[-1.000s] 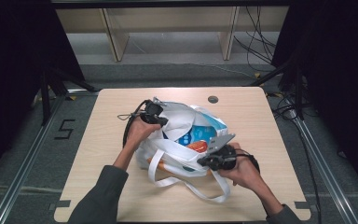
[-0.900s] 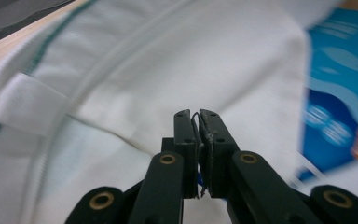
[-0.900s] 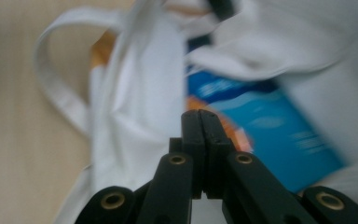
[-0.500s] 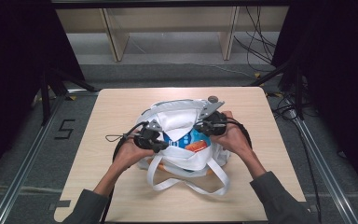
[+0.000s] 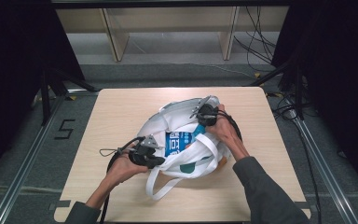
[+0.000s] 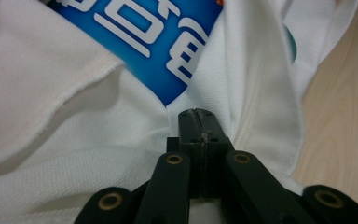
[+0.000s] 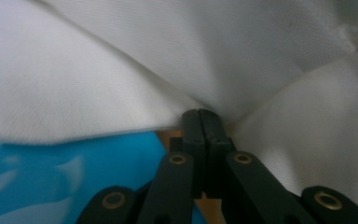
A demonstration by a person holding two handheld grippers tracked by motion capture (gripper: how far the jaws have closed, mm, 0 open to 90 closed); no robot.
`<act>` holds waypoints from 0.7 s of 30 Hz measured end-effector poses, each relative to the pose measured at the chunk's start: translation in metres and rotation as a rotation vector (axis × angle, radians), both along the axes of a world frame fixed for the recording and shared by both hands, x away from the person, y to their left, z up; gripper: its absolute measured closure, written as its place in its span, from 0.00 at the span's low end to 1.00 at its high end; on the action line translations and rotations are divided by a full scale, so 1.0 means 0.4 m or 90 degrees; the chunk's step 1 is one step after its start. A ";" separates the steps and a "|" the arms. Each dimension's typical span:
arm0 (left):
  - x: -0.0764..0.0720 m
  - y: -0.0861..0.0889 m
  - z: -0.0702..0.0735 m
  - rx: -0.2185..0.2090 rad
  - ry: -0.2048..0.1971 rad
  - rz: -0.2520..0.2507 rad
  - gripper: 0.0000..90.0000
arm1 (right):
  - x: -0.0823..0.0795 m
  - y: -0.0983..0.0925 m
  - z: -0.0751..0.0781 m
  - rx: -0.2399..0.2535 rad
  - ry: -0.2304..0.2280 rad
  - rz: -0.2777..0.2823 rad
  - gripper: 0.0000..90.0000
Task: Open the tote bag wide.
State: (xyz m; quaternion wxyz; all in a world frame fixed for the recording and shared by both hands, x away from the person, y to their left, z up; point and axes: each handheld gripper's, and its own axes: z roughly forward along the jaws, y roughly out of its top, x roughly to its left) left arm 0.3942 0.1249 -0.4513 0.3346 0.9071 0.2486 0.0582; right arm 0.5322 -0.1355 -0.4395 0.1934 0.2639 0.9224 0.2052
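Left gripper (image 6: 198, 114) jaws were clamped together on the white bag's (image 5: 179, 128) rim fabric at its near-left edge. Right gripper (image 7: 199, 114) jaws were likewise pinched shut on the bag fabric at the far-right rim. Bag sat mid-table (image 5: 121, 107), mouth held apart, blue packet (image 5: 178, 142) inside, handles trailing toward the person.
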 end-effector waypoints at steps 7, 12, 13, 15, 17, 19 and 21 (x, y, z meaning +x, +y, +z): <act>0.012 0.014 0.036 -0.058 -0.044 0.064 0.92 | -0.011 -0.019 0.033 0.095 -0.002 -0.016 1.00; 0.074 0.036 0.089 -0.079 -0.086 0.106 0.92 | -0.129 -0.051 0.113 0.170 -0.044 0.060 1.00; 0.094 0.037 0.096 -0.083 -0.085 0.124 0.91 | -0.152 -0.058 0.120 0.159 -0.043 0.078 1.00; 0.135 0.042 0.103 -0.074 -0.077 0.166 0.91 | -0.175 -0.067 0.120 0.152 -0.041 0.082 1.00; 0.184 0.049 0.097 -0.060 -0.091 0.181 0.91 | -0.195 -0.094 0.110 0.130 -0.036 0.082 1.00; 0.221 0.061 0.077 -0.027 -0.086 0.218 0.94 | -0.205 -0.146 0.081 0.113 -0.032 0.059 1.00; 0.245 0.079 0.054 -0.042 -0.060 0.239 0.95 | -0.213 -0.164 0.075 0.119 -0.017 0.055 1.00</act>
